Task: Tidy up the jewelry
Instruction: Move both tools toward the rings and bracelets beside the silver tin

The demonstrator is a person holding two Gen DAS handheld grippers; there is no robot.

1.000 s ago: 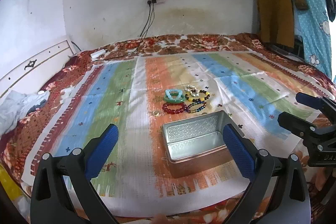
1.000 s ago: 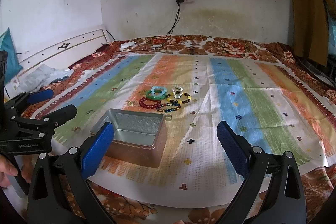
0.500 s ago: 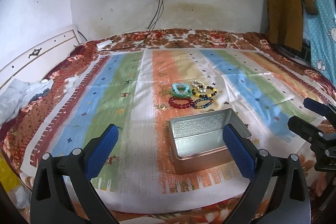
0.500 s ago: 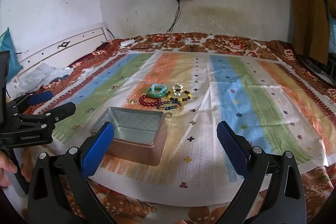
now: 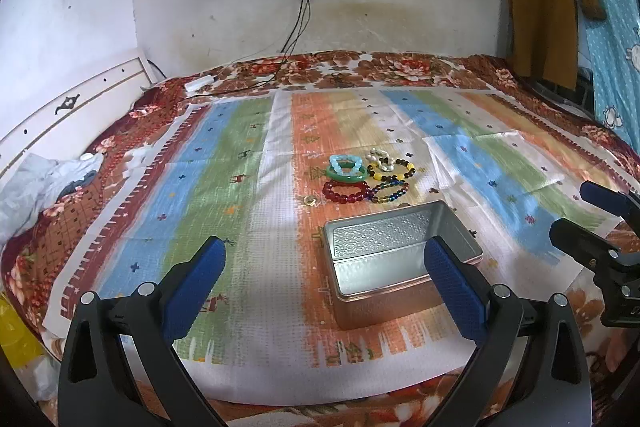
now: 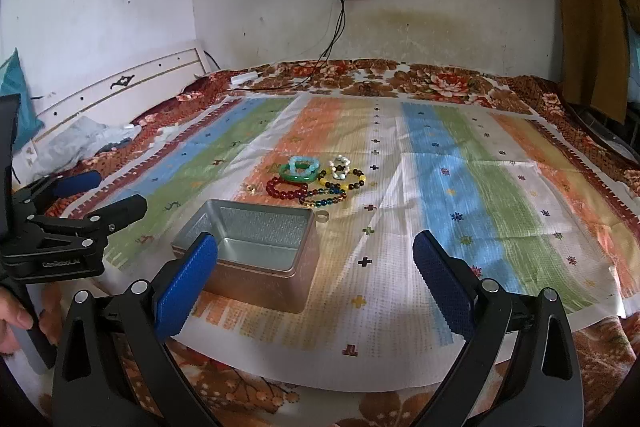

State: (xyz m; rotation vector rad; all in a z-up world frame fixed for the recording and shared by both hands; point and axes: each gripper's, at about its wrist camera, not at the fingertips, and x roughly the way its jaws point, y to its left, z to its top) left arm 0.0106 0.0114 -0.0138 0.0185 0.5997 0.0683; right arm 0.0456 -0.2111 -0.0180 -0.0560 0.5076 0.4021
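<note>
Beyond both gaping, empty tools: metal tin (image 5: pixel 400 255) near, bracelets (image 5: pixel 366 177) just behind it

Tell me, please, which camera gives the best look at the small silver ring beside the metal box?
The right wrist view: the silver ring lies in plain sight on the cloth, just past the metal box's far right corner. In the left wrist view the box hides that spot, so the ring doesn't show.
</note>
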